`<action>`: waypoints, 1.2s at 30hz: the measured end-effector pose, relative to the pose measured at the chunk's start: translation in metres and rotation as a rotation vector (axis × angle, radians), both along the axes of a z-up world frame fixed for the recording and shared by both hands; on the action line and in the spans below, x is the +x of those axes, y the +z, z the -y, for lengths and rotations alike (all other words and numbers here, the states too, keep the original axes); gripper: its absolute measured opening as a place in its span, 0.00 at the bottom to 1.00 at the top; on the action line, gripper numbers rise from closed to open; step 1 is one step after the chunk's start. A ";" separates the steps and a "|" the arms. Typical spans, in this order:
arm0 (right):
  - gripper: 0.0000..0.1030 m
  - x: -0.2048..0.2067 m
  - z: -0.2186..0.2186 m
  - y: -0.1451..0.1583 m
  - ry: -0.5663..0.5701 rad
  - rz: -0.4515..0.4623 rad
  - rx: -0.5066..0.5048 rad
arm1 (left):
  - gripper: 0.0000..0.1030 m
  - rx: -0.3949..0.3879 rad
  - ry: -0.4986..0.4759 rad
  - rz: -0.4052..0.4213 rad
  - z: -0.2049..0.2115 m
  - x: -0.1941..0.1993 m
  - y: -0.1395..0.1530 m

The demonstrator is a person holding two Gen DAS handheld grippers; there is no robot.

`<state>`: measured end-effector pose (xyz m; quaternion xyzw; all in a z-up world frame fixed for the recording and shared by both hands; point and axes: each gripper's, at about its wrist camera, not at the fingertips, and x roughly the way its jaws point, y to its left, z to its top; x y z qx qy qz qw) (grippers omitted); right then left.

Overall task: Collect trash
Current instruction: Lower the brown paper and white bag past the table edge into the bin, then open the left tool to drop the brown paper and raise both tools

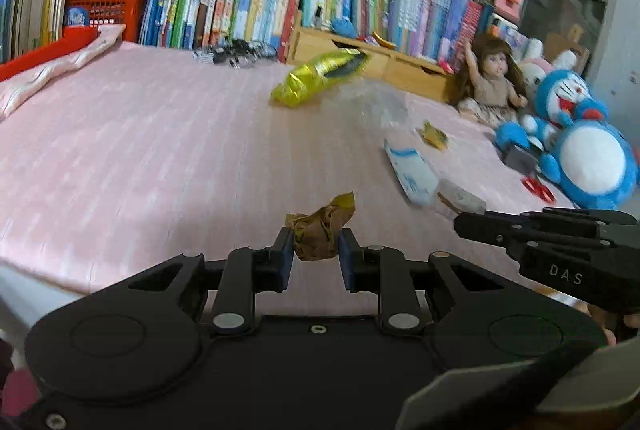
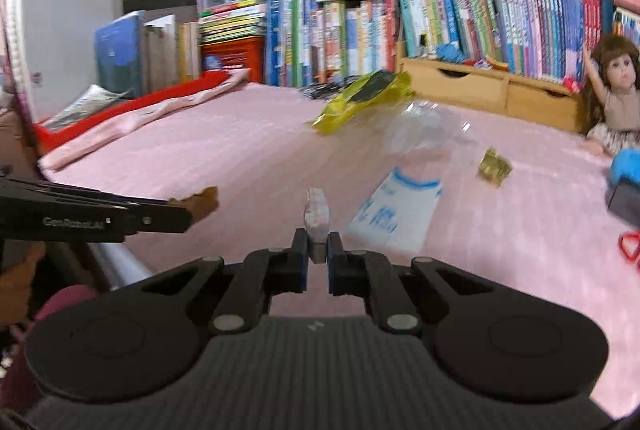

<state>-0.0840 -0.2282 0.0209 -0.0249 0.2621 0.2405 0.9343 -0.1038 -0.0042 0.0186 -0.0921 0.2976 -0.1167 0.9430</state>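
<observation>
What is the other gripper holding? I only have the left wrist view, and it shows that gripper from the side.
Observer: The right gripper is shut on a pale flat wrapper, standing edge-up between its fingers.
Operator: Anything past the books on the left?
Observer: Yes, a blue hardcover book leans by the window wall.
Operator: And the gold scrap?
Observer: The small gold foil scrap lies alone on the pink bedcover, clear of the blue-and-white packet.

Left gripper [image 1: 314,256] jaws pinching brown wrapper [image 1: 320,232] — above pink sheet [image 1: 140,150]
</observation>
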 end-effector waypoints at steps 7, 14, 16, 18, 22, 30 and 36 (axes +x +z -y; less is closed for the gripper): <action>0.13 -0.047 -0.002 -0.020 0.076 -0.103 -0.006 | 0.22 0.041 -0.081 -0.132 0.002 -0.056 -0.015; 0.13 -0.066 -0.003 -0.058 0.052 -0.239 -0.014 | 0.22 0.089 -0.111 -0.300 0.006 -0.069 -0.052; 0.13 -0.068 -0.003 -0.067 0.048 -0.273 -0.011 | 0.22 0.100 -0.113 -0.345 0.008 -0.069 -0.062; 0.14 -0.070 -0.004 -0.076 0.048 -0.305 -0.011 | 0.22 0.117 -0.122 -0.368 0.009 -0.067 -0.068; 0.14 -0.075 -0.009 -0.092 0.061 -0.353 -0.025 | 0.22 0.140 -0.129 -0.436 0.013 -0.066 -0.081; 0.20 -0.076 -0.014 -0.100 0.072 -0.397 -0.022 | 0.22 0.144 -0.134 -0.505 0.014 -0.068 -0.098; 0.44 -0.074 -0.014 -0.100 0.056 -0.398 -0.006 | 0.39 0.148 -0.131 -0.508 0.018 -0.062 -0.096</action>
